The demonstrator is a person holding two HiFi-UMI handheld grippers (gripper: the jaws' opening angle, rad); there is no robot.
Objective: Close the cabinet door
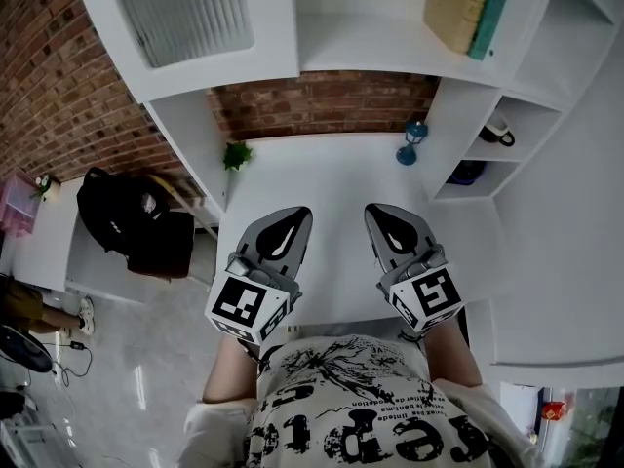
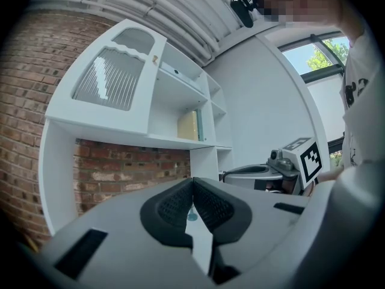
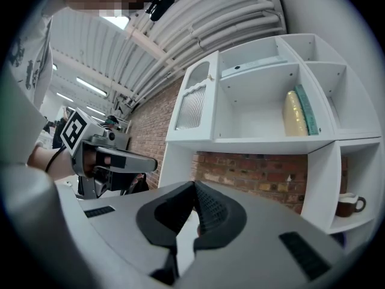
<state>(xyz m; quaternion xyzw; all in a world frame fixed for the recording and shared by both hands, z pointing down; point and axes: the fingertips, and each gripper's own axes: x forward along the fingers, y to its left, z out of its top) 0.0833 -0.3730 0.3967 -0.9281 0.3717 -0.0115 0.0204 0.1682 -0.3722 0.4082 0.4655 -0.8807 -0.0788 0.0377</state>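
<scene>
Now we hold the left gripper (image 1: 300, 213) and the right gripper (image 1: 373, 210) side by side, apart, over the near edge of the tabletop (image 1: 331, 169), each with its jaws pressed together and nothing between them. Above the tabletop's far left corner, the cabinet door (image 1: 180, 10) with ribbed glass stands swung open, leaving the shelf (image 1: 366, 42) beside it uncovered.

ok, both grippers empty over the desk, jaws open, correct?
Not open. The left gripper and right gripper are both empty over the desk, but their jaws are shut, pads meeting, as each gripper view shows.
</scene>
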